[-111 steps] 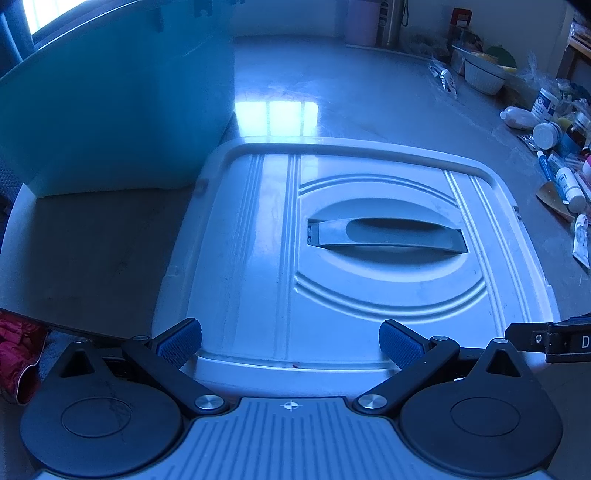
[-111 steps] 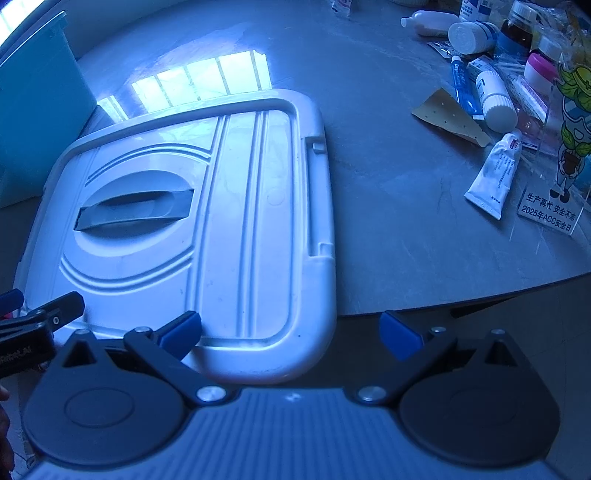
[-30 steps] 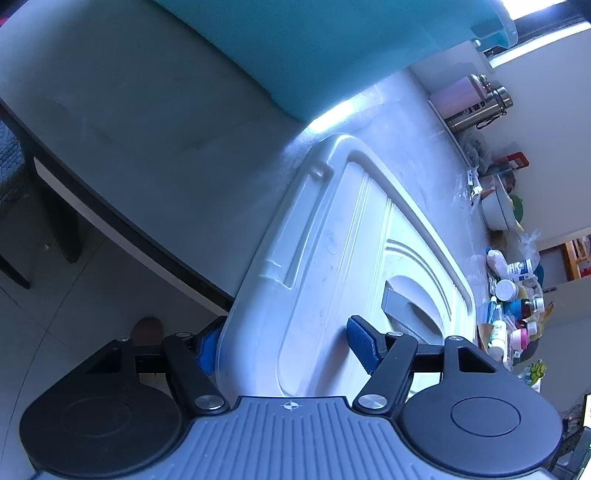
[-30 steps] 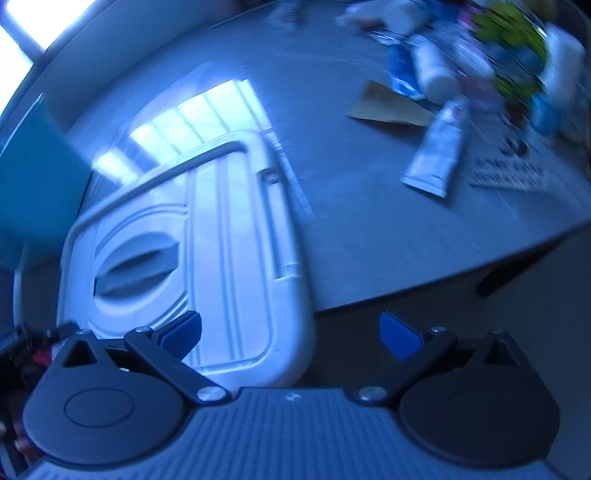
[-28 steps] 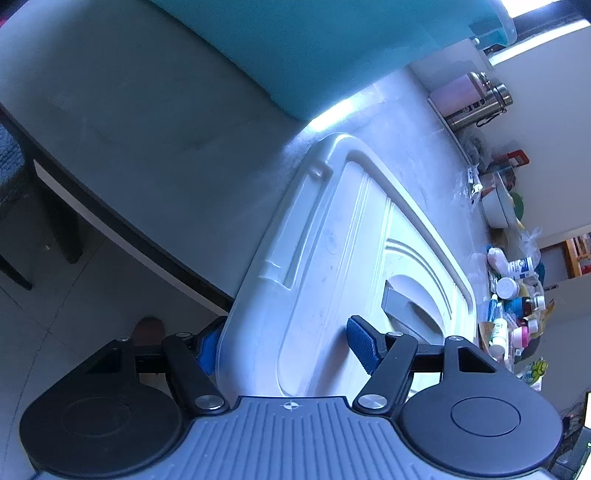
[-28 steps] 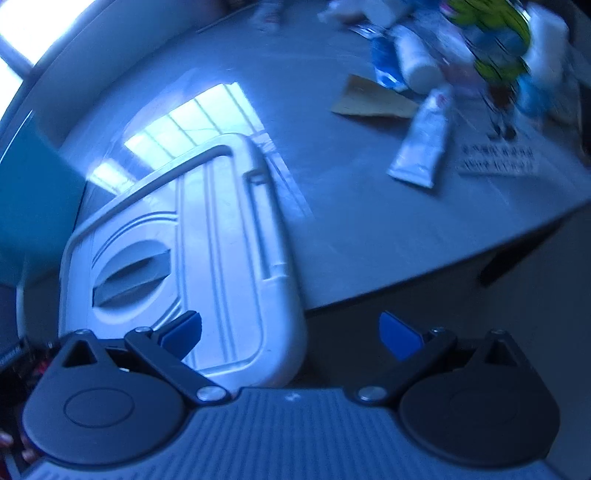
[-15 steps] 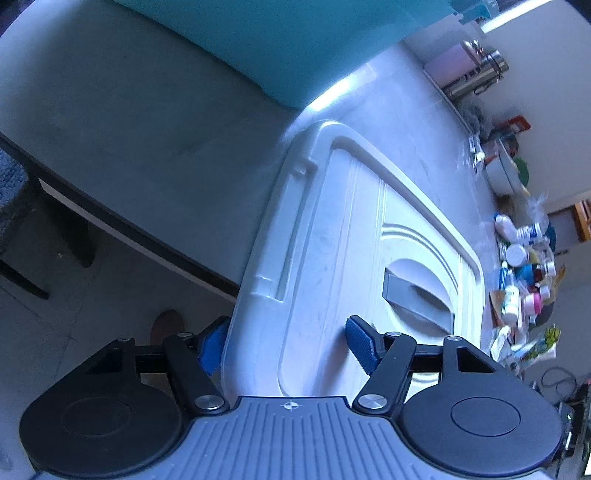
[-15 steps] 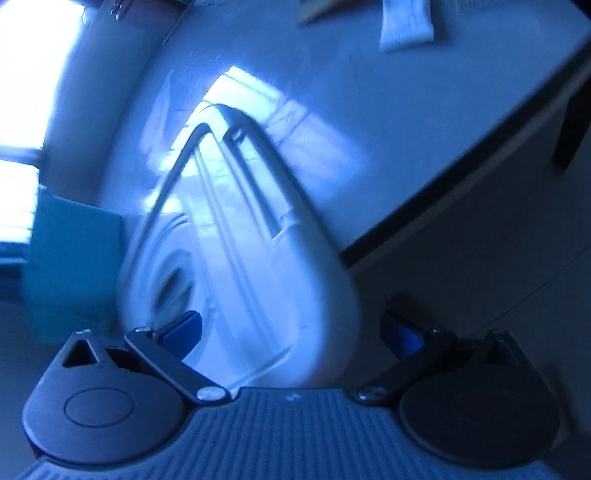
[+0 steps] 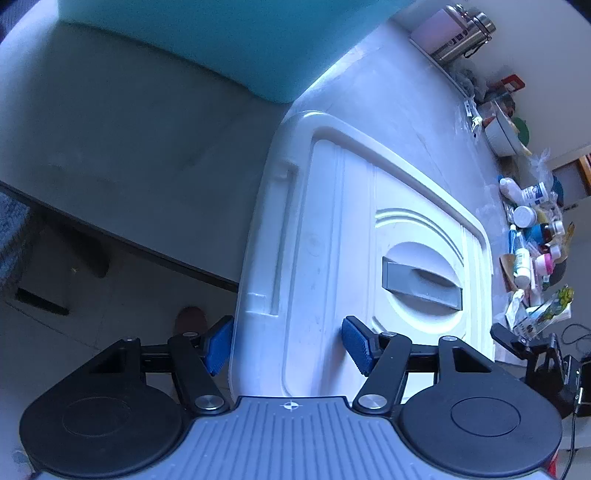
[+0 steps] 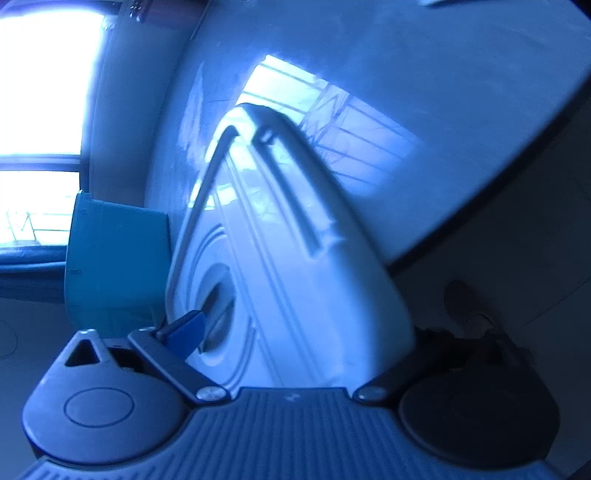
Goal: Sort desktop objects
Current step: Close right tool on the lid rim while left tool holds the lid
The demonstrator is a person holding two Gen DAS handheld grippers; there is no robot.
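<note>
A white plastic lid [image 9: 332, 229] with a grey handle [image 9: 421, 284] lies flat on the grey table [image 9: 129, 140], its near end overhanging the front edge. My left gripper [image 9: 286, 347] straddles the lid's near left rim. One blue pad sits outside the rim and the other over the top face, and the jaws are closing without a clear press. My right gripper [image 10: 303, 332] straddles the lid's [image 10: 295, 258] near right corner. Its left pad is over the top, its right finger is hidden in shadow below, and the jaws are closing.
A teal bin [image 9: 192, 40] stands on the table just left of the lid, also seen as the teal bin [image 10: 114, 266]. Bottles and tubes [image 9: 524, 240], a bowl [image 9: 502, 136] and a steel flask [image 9: 458, 33] crowd the right and far side. Below the table edge [image 9: 118, 240] is floor.
The right gripper sank and rolled, so the lid's corner now lies between its jaws. The left gripper rolled a little, and its jaws narrowed around the lid's rim.
</note>
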